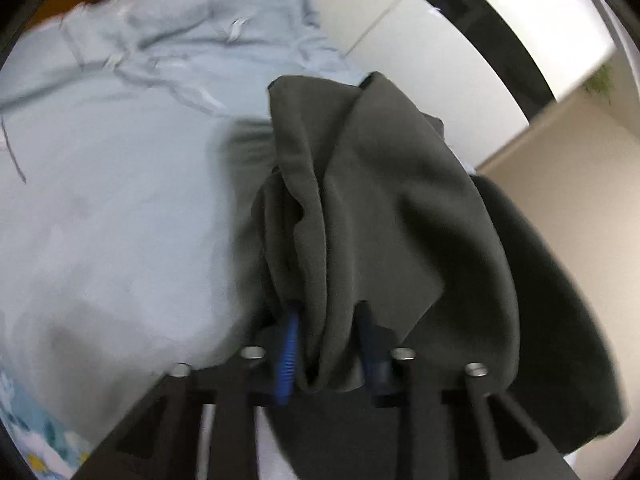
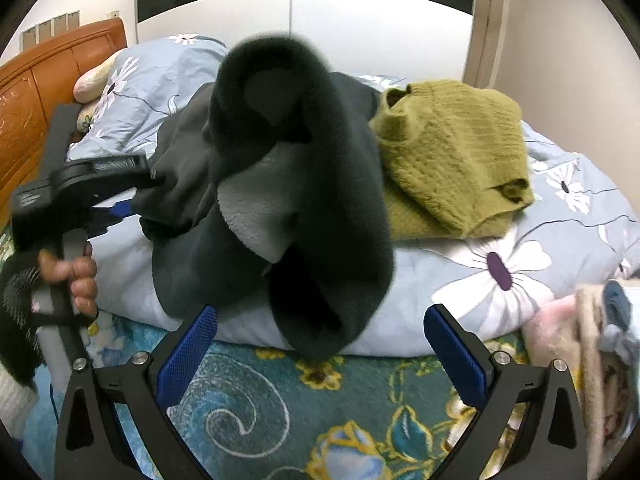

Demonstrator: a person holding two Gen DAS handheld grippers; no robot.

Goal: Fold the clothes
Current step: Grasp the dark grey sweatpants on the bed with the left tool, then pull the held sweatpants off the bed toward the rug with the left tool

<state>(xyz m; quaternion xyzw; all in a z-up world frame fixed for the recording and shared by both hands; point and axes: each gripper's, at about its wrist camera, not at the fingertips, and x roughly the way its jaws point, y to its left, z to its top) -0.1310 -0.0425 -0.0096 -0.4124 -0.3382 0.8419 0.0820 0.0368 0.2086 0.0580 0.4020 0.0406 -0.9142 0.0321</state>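
Left claw (image 1: 332, 356) was clamped narrow on a bunched fold of the dark grey fleece garment (image 1: 384, 208); fabric filled the gap between its blue pads and draped over the right finger. In the right wrist view that same claw (image 2: 154, 180) sat at the left, gripped by a hand (image 2: 78, 276), biting the garment's left edge. Right claw (image 2: 320, 356) stood wide, nothing between its blue pads (image 2: 186, 354). The garment (image 2: 288, 200) lay heaped in the middle of the bed on a pale blue floral duvet (image 2: 520, 256), its lighter grey inner side showing. Olive-green knitted sweater (image 2: 452, 160) lay just right of it, touching. Teal floral sheet (image 2: 256, 400) covered the near edge. Orange wooden headboard (image 2: 36, 80) was far left.
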